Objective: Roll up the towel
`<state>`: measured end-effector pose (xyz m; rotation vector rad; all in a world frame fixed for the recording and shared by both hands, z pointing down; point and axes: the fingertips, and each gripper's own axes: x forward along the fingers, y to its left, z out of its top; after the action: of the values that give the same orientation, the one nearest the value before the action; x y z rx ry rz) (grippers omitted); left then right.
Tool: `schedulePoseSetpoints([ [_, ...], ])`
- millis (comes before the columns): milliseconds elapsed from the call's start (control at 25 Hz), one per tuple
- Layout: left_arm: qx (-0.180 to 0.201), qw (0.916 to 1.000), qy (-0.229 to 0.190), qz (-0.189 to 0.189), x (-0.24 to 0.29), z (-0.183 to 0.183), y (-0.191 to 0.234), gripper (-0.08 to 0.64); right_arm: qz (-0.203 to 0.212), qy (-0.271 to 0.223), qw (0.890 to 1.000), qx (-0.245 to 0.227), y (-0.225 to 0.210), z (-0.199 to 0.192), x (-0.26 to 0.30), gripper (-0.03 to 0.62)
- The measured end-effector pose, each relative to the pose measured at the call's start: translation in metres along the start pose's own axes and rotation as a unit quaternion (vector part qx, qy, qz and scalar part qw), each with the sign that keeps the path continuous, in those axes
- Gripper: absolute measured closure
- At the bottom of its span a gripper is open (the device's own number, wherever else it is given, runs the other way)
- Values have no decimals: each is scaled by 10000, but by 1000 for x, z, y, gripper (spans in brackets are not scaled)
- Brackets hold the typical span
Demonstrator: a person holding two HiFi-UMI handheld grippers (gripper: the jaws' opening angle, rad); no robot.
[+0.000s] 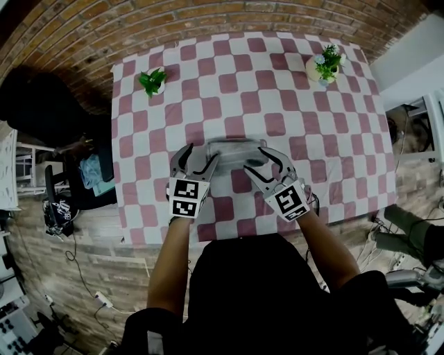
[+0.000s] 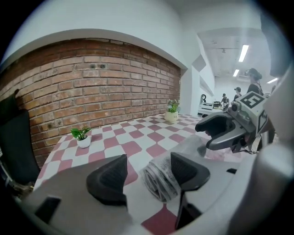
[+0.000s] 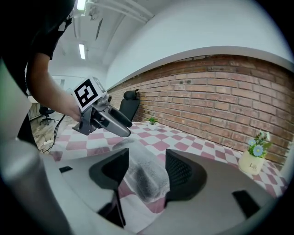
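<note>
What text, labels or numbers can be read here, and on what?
No readable words or numbers anywhere.
Marker cubes on the grey left claw and right claw: black-and-white square patterns, no letters.
Dark print on the cream ceramic plant pot: too small to read.

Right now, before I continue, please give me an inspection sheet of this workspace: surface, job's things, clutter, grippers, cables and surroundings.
Surface: table under a red-and-white checked cloth, lying flat.
Job's things: towel, already rolled, lying across the near middle of the table.
Clutter: green potted plant and flower pot at the far corners, well apart from the towel.
Grippers: left gripper and right gripper both open, one end of the roll between each pair of jaws.
Cables: cables and a power strip on the floor left of the table.
Surroundings: brick wall; black chair.
</note>
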<state>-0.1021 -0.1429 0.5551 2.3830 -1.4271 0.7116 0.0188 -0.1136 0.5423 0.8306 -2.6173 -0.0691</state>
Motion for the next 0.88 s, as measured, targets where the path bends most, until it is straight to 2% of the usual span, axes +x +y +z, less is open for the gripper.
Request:
schedulePoseSetpoints([
  [80, -25, 9997, -252, 20, -13, 10, -4, 275, -106, -183, 9998, 35, -3, 12, -9, 354],
  [240, -7, 9978, -630, 225, -43, 32, -9, 397, -246, -598, 9979, 96, -9, 51, -34, 415],
  [320, 73, 9967, -738, 333, -57, 43, -14, 452, -287, -823, 9962, 70, -12, 71, -47, 480],
  [400, 235, 9952, -847, 428, -69, 53, -20, 558, -394, -1093, 9931, 133, -15, 90, -60, 560],
  [480, 307, 9939, -977, 409, -80, 64, -27, 561, -513, -1282, 9903, 155, -18, 107, -70, 594],
  [680, 267, 9890, -1424, 283, -99, 91, -43, 561, -786, -1407, 9869, 77, -22, 132, -90, 595],
  [880, 231, 9874, -1552, 200, -108, 102, -51, 561, -843, -1364, 9870, -99, -23, 136, -97, 594],
])
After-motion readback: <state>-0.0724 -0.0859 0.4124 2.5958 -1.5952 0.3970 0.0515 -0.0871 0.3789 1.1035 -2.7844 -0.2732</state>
